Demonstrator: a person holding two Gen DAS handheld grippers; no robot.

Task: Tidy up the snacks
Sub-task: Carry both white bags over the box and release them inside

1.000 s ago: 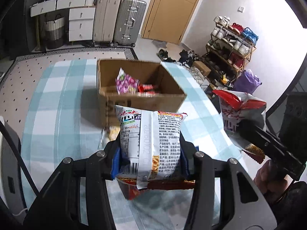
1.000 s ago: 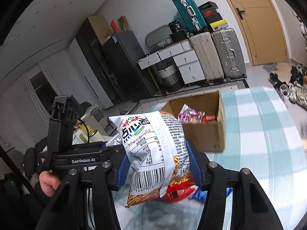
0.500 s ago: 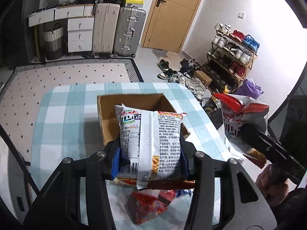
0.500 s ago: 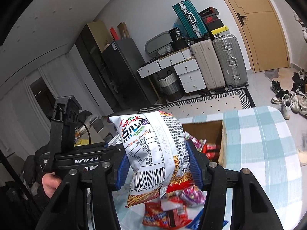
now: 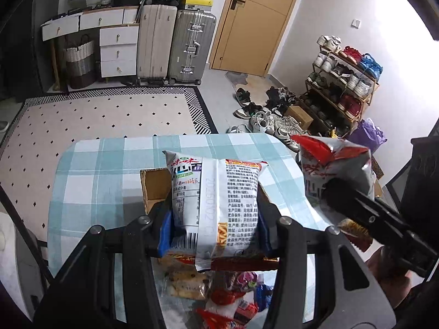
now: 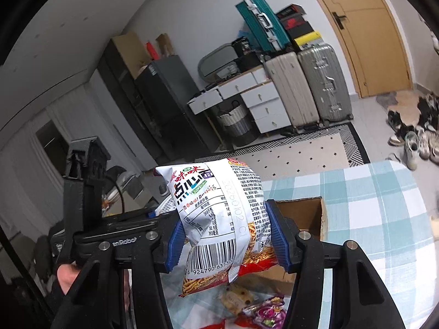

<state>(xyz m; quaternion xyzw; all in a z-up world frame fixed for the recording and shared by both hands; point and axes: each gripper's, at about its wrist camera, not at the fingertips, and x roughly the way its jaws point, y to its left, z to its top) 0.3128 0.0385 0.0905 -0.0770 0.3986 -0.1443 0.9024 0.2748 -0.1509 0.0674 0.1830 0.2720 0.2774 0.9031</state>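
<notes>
Two matching noodle-snack bags, white with red bottoms, Chinese print, a barcode and pictured crispy sticks. First bag [image 5: 216, 205] upright, clamped at its lower half between the blue pads of the left hand-held gripper [image 5: 215, 229], held above the cardboard box [image 5: 153, 189]. Second bag [image 6: 219, 219] pinched the same way by the right hand-held gripper [image 6: 226, 240], tilted a little, also over the box [image 6: 307, 216]. Box interior mostly hidden behind both bags; contents impossible to make out. Below the left grip, loose snack packets [image 5: 219, 293] on the checked worktop [image 5: 90, 181], partly cut off by the frame and the gripper body. Shown only by the left view: the second bag's red crimped top [image 5: 329, 164] and the shoe rack [image 5: 343, 82]. Shown only by the right view: the barcode side and a dark cabinet [image 6: 164, 96]. Suitcases [image 5: 175, 44] by the door in both.
</notes>
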